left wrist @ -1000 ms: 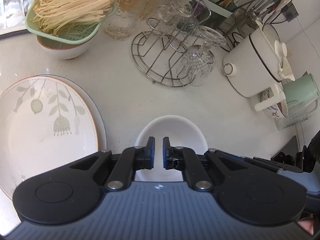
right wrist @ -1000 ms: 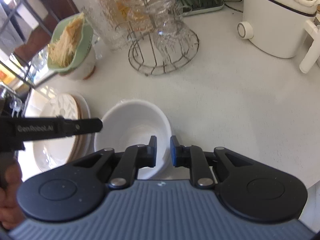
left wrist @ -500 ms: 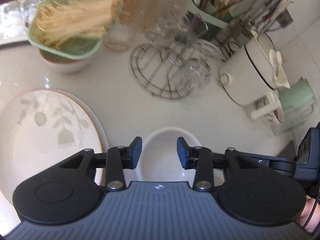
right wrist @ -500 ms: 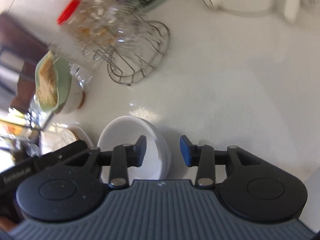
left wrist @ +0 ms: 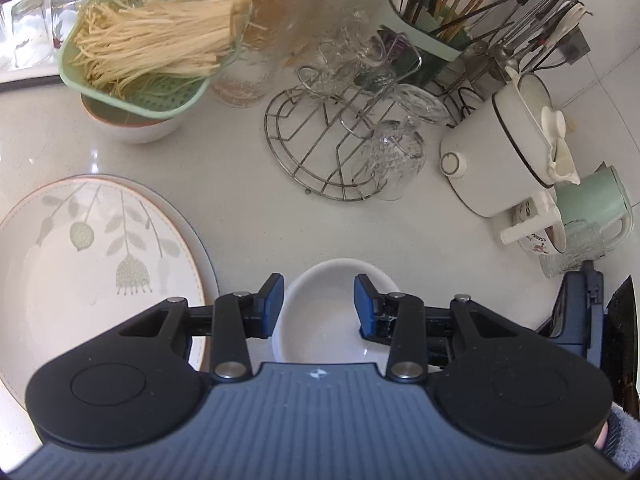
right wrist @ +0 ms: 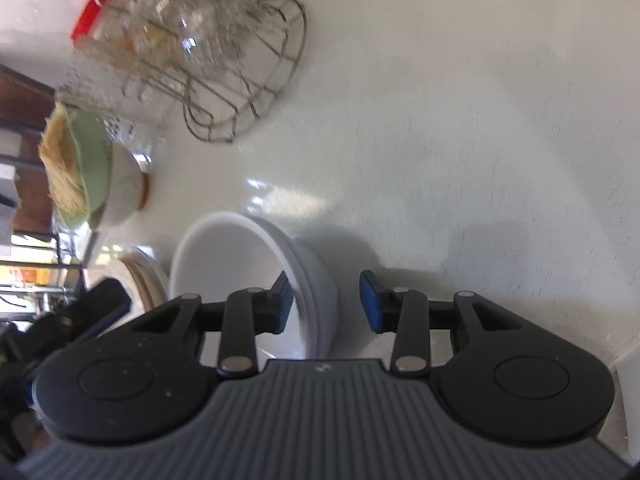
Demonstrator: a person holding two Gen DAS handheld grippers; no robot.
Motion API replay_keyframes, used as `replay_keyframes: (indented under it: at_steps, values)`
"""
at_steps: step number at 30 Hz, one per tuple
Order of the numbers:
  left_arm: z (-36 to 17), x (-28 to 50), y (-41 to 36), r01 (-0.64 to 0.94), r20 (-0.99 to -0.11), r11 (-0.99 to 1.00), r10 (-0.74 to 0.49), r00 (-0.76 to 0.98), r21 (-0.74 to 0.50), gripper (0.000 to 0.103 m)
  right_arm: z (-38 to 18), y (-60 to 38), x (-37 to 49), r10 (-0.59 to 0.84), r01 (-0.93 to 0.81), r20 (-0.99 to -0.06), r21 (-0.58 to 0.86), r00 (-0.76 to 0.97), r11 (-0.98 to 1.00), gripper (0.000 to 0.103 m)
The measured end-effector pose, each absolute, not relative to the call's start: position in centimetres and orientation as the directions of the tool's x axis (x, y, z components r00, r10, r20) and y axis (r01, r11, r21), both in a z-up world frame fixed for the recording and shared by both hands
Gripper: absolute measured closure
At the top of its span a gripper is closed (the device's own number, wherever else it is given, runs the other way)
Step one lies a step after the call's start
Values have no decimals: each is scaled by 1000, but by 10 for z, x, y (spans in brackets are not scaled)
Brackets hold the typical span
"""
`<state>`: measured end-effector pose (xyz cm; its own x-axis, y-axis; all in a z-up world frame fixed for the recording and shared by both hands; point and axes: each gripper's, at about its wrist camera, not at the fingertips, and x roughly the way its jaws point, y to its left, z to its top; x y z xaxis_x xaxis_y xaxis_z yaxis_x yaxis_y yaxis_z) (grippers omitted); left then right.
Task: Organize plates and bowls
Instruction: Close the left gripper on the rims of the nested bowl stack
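A stack of white bowls (left wrist: 326, 316) sits on the white counter close in front of both grippers; it also shows in the right wrist view (right wrist: 256, 276). My left gripper (left wrist: 319, 306) is open above the bowl, touching nothing. My right gripper (right wrist: 326, 302) is open, rolled sideways, and its jaws straddle the bowls' right wall without closing on it. A stack of floral plates (left wrist: 80, 264) lies left of the bowls, and its edge shows in the right wrist view (right wrist: 142, 276).
At the back stand a green strainer of noodles on a bowl (left wrist: 148, 48), a wire rack with glasses (left wrist: 340, 144), a white pot (left wrist: 504, 152), a utensil holder (left wrist: 436, 12) and mugs (left wrist: 592, 208). The right gripper's body (left wrist: 580, 308) is at the lower right.
Both grippers have opened from shut. The left one has drawn back and up over the bowl. The right one has rolled sideways and come down around the bowls' right wall.
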<state>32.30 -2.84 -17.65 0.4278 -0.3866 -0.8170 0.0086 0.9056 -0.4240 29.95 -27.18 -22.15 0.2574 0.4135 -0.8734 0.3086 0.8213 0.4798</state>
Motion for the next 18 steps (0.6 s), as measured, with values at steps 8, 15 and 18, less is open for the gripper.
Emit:
replay_keyframes:
  at_steps: [8, 15, 18]
  values:
    - [-181, 329, -39, 33, -835, 910, -394, 384, -414, 59, -224, -276, 298, 441, 310, -854, 514, 277, 800, 81]
    - [-192, 340, -53, 60, -870, 924, -375, 320, -377, 53, -218, -292, 291, 388, 337, -871, 477, 301, 811, 86]
    - [-197, 342, -62, 81, -871, 920, -390, 300, -384, 51, -216, -303, 286, 374, 355, -873, 473, 314, 807, 86]
